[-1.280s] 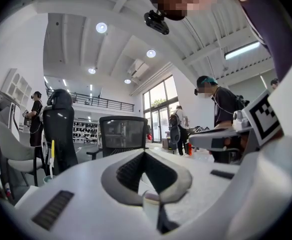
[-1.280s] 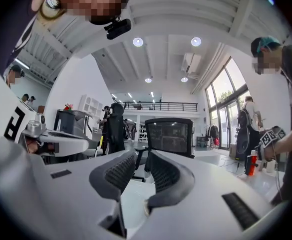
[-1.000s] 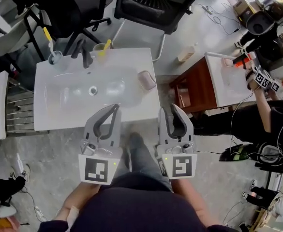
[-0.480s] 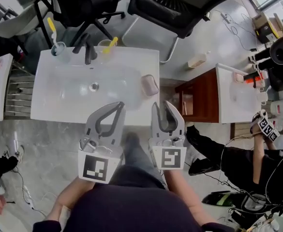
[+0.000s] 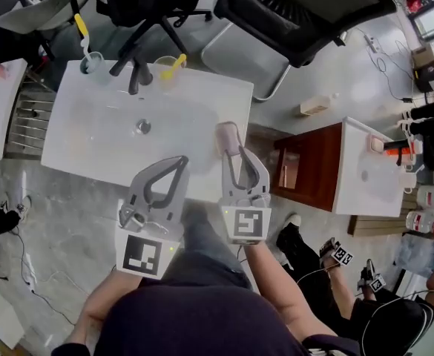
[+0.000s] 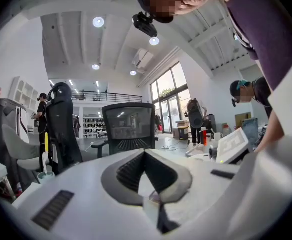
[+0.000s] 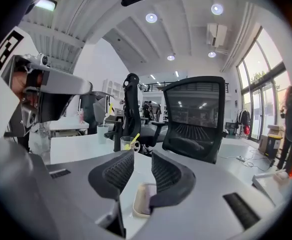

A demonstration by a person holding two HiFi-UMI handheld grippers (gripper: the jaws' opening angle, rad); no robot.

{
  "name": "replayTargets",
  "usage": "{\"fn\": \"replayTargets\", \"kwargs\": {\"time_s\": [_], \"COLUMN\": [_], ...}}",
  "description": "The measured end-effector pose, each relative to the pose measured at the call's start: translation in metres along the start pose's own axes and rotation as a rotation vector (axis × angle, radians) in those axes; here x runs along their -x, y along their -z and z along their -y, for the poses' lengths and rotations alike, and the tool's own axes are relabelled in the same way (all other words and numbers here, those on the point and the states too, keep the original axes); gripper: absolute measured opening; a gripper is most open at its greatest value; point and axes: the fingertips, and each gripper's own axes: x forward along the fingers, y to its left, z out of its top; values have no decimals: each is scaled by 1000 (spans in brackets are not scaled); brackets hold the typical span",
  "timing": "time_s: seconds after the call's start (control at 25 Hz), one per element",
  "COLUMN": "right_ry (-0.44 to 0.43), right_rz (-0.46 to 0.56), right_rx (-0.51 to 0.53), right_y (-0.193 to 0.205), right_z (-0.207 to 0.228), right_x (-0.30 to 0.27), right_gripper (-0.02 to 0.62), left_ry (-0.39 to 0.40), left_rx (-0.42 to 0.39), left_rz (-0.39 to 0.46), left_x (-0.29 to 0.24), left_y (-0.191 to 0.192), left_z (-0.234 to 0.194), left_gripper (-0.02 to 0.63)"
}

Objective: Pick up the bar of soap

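Observation:
A pale pink bar of soap (image 5: 227,135) lies in a shallow dish on the right end of the white sink counter (image 5: 90,147). My right gripper (image 5: 237,153) has its fingertips at the near edge of that dish. In the right gripper view its jaws (image 7: 142,171) stand apart and are opening. The soap (image 7: 148,200) lies low between them in its cream dish (image 7: 136,204), partly hidden by the right jaw, and the pads do not press on it. My left gripper (image 5: 178,162) hovers over the counter's front edge, tips together and holding nothing.
A black faucet (image 5: 135,76), a cup with a yellow toothbrush (image 5: 169,69) and a second cup (image 5: 89,59) line the counter's back. Office chairs (image 5: 306,10) stand behind. A wooden cabinet with another basin (image 5: 365,170) is at the right, and a person crouches at lower right.
My right gripper has moved forward and left, from short of the counter's front edge to the soap dish. The left gripper has stayed about where it was.

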Motion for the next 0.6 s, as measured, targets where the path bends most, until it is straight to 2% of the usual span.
{"fn": "replayTargets", "kwargs": {"time_s": [0.28,0.6], "right_ry": [-55,-97], "right_rz": [-82,-226], "right_rx": [-3,1], "right_y": [32,67], "right_z": [5,16], "right_x": [-28,-52], "right_gripper": [135,160], "left_ry": [-48,-57], "left_rx": [24,40], "left_rz": [-25,-52], "left_x": [-14,-37], "left_y": [6,14], "left_z": [-4,-4], "left_gripper": [0,0]}}
